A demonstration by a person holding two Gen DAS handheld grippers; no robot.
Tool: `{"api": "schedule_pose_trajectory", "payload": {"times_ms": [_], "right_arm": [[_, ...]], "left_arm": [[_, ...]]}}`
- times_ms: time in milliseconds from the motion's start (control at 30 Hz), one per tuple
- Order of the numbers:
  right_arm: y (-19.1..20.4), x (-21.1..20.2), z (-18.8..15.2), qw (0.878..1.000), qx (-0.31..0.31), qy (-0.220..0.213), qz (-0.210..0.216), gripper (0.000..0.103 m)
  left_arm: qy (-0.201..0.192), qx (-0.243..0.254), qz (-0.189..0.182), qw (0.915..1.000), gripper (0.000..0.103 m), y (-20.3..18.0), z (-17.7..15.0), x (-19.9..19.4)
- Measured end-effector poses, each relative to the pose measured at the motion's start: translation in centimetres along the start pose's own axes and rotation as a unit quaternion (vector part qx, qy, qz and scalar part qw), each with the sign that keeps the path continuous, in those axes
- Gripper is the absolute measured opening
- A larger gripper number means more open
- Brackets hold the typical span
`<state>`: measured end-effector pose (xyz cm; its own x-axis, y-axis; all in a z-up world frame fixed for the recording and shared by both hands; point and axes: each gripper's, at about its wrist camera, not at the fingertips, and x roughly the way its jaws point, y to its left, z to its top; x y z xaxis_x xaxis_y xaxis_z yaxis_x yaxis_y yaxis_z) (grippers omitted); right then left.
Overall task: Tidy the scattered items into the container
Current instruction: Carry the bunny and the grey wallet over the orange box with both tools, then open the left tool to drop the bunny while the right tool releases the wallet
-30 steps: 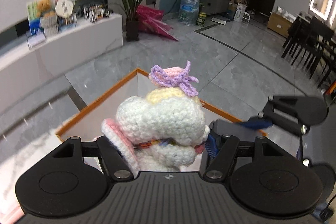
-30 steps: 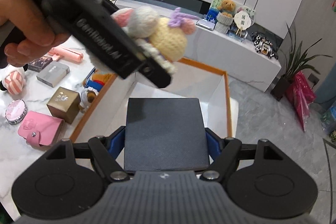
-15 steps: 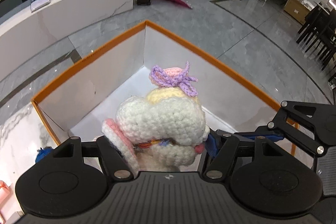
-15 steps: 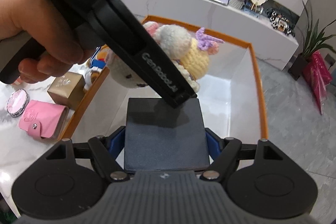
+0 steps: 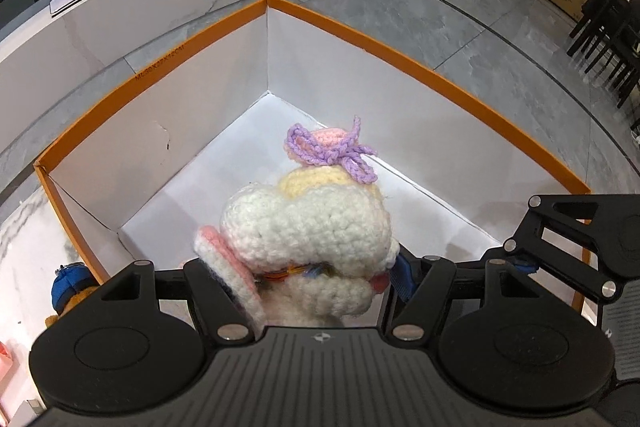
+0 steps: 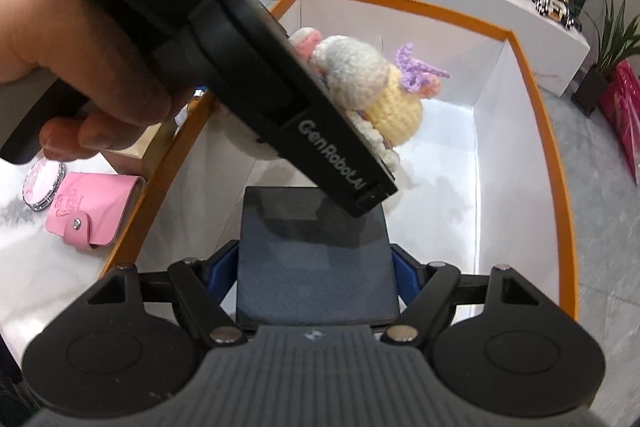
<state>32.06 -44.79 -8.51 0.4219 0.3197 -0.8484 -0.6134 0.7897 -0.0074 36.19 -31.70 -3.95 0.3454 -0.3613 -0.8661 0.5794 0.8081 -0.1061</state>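
Both loads hang above the open box (image 5: pixel 404 55), inside its orange rim, evidently positioned for release. The left gripper (image 5: pixel 316 279) is closed about halfway on a crocheted doll (image 5: pixel 308 227), pinched low so the bowed head leads downward. The right gripper (image 6: pixel 316 267) clamps a flat dark case (image 6: pixel 316 259) by its side edges, keeping it level. A pink wallet (image 6: pixel 92 211) and a round compact (image 6: pixel 44 183) lie on the table outside, awaiting collection
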Motion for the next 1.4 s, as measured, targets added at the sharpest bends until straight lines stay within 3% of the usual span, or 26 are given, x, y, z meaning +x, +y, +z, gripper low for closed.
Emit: {"api": "schedule_pose_trajectory", "payload": {"times_ms": [633, 733, 933, 1167, 1400], "right_arm": [[0.3, -0.3, -0.3, 1.000, 0.017, 0.020, -0.004, 0.079], [0.2, -0.7, -0.2, 0.999, 0.021, 0.023, 0.002, 0.090], [0.7, -2.1, -0.4, 1.000, 0.017, 0.020, 0.006, 0.092], [0.9, -3.3, -0.9, 1.000, 0.019, 0.016, -0.001, 0.092], [0.9, -4.6, -1.2, 1.000, 0.018, 0.012, -0.009, 0.092]], "left_arm": [[0.005, 0.025, -0.004, 0.9997, 0.082, -0.8, 0.2, -0.4], [0.013, 0.028, -0.009, 0.9995, 0.082, -0.8, 0.3, -0.3], [0.006, 0.027, -0.014, 0.9995, 0.083, -1.0, 0.7, -0.6], [-0.031, -0.007, -0.018, 0.9993, 0.103, -0.2, 1.1, -1.9], [-0.047, 0.000, -0.016, 0.9988, 0.103, -0.4, 1.2, -3.2]]}}
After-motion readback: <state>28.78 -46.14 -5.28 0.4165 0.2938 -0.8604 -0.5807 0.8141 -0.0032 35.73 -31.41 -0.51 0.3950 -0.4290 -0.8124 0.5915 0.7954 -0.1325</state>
